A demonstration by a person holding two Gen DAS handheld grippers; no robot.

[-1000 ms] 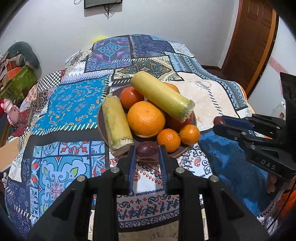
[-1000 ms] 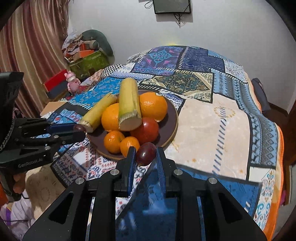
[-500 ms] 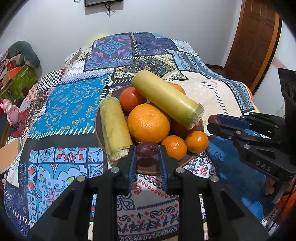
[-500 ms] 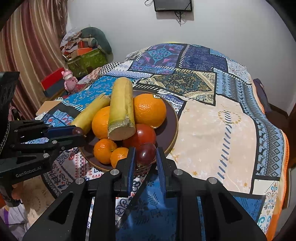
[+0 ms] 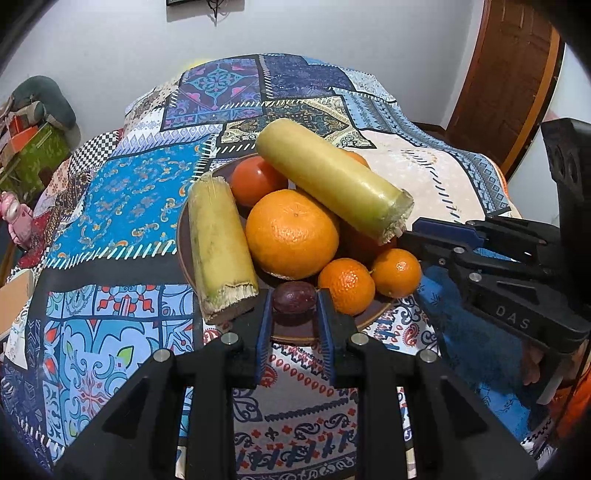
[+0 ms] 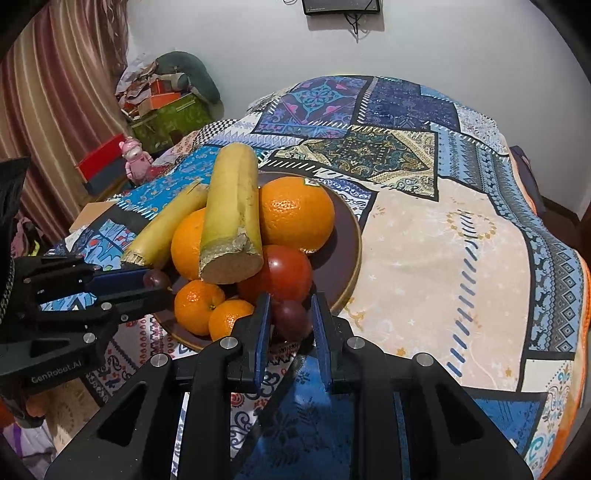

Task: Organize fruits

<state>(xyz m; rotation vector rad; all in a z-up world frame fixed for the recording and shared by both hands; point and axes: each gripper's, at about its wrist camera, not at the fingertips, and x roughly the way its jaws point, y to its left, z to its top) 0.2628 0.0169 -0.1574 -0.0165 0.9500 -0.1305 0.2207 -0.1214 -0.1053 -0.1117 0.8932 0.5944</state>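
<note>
As both grippers are closing in on the plate at frame centre, you are carrying a grape pinched in the left gripper and another grape pinched in the right gripper, nearly ready to release.

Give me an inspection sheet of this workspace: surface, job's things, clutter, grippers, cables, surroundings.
Surface: bed under a patchwork quilt.
Job's things: brown plate piled with two sugarcane pieces, two large oranges, two tomatoes and two mandarins.
Clutter: nothing seen on the quilt besides the plate.
Grippers: left gripper shut on a dark grape over the plate's near edge; right gripper shut on a second grape at the rim.
Cables: cord hanging under the wall screen.
Surroundings: striped curtain, green box, pink toy figure, wooden door.
</note>
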